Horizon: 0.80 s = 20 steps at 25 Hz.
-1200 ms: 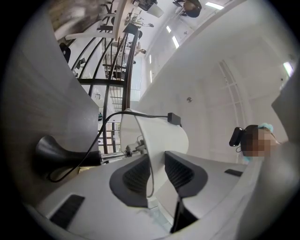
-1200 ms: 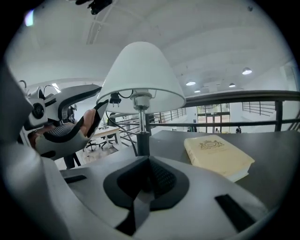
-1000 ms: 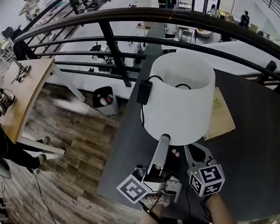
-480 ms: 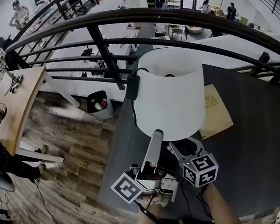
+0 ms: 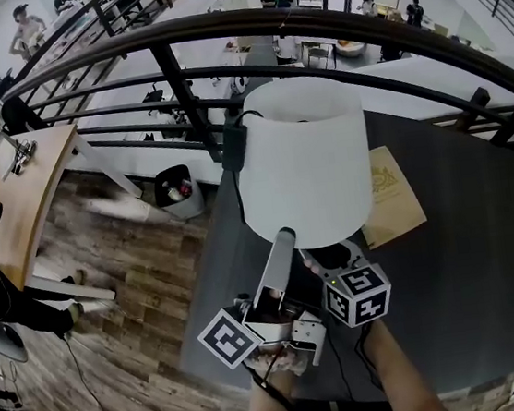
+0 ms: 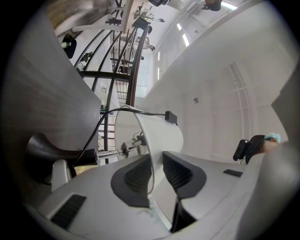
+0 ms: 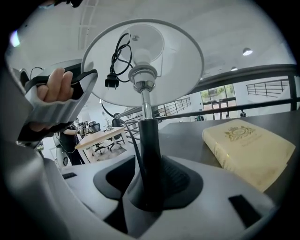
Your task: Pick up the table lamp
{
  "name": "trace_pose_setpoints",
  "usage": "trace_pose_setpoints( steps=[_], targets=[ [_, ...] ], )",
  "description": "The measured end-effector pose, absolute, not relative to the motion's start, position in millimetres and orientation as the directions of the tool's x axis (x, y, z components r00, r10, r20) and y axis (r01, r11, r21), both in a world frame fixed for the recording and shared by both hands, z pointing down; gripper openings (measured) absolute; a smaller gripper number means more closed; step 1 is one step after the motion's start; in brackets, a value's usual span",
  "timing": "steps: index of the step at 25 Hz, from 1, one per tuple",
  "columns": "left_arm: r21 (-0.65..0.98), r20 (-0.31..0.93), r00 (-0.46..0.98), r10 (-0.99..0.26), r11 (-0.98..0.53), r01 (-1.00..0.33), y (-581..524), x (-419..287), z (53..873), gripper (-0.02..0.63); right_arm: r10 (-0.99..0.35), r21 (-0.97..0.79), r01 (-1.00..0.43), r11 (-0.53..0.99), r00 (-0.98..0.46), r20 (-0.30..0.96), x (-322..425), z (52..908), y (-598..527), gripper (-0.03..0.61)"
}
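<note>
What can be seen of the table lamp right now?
The table lamp has a white tapered shade, a chrome neck and a dark stem; its black cord hangs looped inside the shade. It stands upright over the dark table, beside a cream book. The left gripper pinches the shade's lower rim; the right gripper clamps the stem.

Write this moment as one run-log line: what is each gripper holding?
left gripper: jaws shut on lampshade rim | right gripper: jaws shut on lamp stem | book: lying on table
</note>
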<state>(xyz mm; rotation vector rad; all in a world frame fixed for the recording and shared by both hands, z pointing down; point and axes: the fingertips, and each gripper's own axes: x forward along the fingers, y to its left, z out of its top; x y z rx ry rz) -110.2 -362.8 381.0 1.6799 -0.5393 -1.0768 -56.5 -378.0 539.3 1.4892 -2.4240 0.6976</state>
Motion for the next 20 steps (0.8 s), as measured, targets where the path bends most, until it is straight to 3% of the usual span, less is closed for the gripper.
trace_pose_setpoints(
  steps=[20],
  targets=[
    [0.913, -0.402, 0.49, -0.773, -0.382, 0.147, -374.1, -104.5, 381.5, 0.098, -0.767, -0.286, -0.871, 0.399, -0.488, 0.417, -62.2, 553.8, -401.7, 0.213]
  ],
)
